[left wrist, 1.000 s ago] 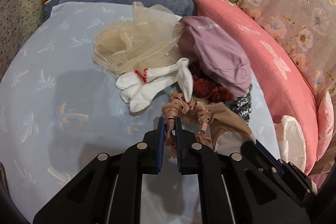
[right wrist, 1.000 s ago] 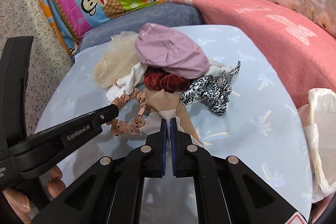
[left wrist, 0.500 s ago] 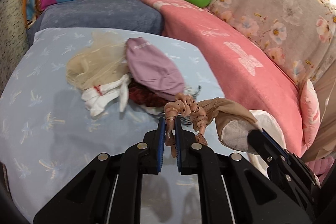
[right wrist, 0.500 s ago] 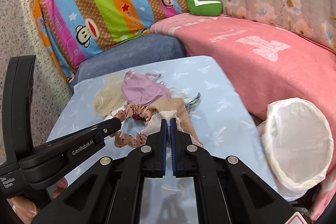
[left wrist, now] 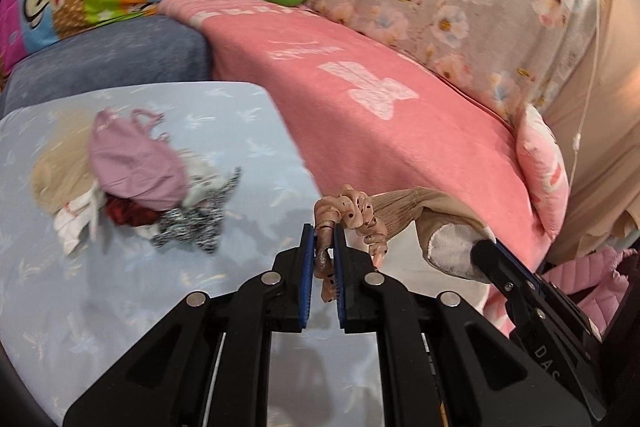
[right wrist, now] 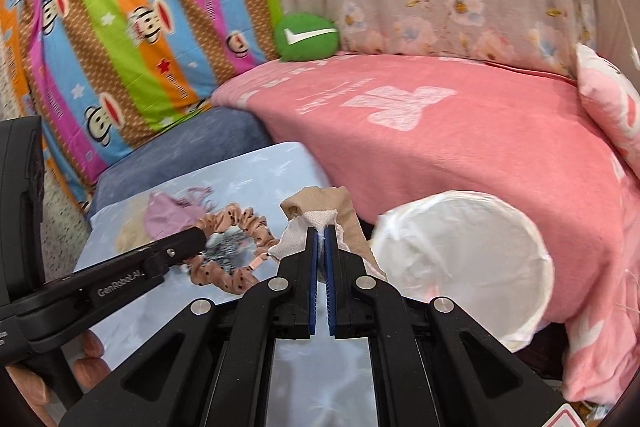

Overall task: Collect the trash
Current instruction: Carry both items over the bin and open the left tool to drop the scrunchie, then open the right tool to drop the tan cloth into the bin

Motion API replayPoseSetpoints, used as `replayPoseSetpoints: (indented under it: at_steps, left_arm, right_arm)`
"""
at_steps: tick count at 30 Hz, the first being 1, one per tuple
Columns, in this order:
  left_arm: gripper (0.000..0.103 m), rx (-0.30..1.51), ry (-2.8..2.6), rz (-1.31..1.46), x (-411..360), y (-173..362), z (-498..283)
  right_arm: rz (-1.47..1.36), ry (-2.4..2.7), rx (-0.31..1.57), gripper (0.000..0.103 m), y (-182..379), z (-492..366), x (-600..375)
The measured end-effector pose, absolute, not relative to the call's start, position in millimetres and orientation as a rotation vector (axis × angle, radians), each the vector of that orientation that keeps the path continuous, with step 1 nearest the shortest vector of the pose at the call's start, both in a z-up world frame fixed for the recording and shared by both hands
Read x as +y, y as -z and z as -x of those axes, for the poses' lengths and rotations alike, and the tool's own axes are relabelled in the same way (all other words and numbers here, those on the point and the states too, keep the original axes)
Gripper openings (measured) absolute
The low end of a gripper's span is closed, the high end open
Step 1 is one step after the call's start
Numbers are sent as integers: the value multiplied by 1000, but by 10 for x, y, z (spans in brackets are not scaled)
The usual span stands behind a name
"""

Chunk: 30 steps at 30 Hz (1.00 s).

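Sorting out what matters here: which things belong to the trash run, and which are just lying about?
In the job: scrunchie in left tongs; stocking in right tongs; lined bin.
Lying about: clothes pile, pink blanket, green cushion.

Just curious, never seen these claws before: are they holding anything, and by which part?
Yes. The left claw pinches the spotted scrunchie by its band; the right claw grips the beige stocking at its whitish end.
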State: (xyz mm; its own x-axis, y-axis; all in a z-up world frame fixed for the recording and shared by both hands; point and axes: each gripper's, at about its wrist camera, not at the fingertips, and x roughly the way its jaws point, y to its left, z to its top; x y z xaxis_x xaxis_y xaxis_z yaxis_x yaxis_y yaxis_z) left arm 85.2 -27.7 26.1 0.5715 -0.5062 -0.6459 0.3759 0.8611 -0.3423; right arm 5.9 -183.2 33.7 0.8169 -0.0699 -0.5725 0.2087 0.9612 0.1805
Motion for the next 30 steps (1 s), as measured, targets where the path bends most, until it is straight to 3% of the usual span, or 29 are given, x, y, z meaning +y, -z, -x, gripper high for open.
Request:
replayPoseSetpoints:
  at_steps: [22, 25, 27, 30]
  left_arm:
    - [12, 850, 705, 6, -1537, -208, -697]
    - [28, 852, 718, 0, -1631, -195, -685]
    - [56, 840, 708, -5, -1660, -199, -665]
    - [64, 813, 703, -8, -1676, -225, -633]
  right_arm:
    - [-338, 337, 580, 4, -156, 256, -3004]
    - [-345, 347, 583, 4, -129, 285, -3074]
    - [-347, 352, 583, 4, -115, 299, -3113]
    - [-353, 356, 584, 3, -98, 307, -3159]
